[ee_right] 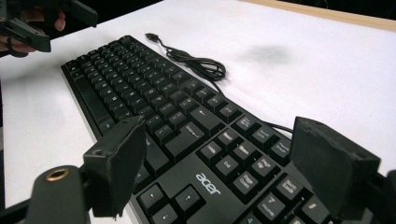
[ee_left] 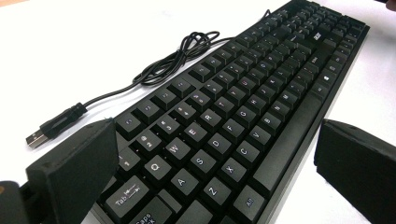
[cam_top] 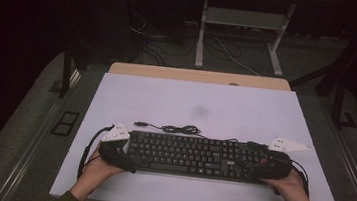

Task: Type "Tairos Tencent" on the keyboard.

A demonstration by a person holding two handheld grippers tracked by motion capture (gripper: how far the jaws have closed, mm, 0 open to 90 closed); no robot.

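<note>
In the high view both forearms enter from the bottom edge. The left gripper (cam_top: 120, 150) straddles the left end of the keyboard (cam_top: 196, 156) and the right gripper (cam_top: 266, 166) its right end, each with fingers apart. The keyboard lies low and centre on the white tabletop (cam_top: 166, 104), long axis left to right, its cable (cam_top: 173, 128) coiled just above.

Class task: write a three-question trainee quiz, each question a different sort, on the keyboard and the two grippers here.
1. True or false: the left gripper has its jaws shut on the keyboard.
2. The USB plug lies: A) on the white tabletop; B) on the keys; C) in a gripper.
3. Fill in: the right gripper straddles the keyboard end marked ____.

Key: 1 false; 2 A; 3 acer.
</note>
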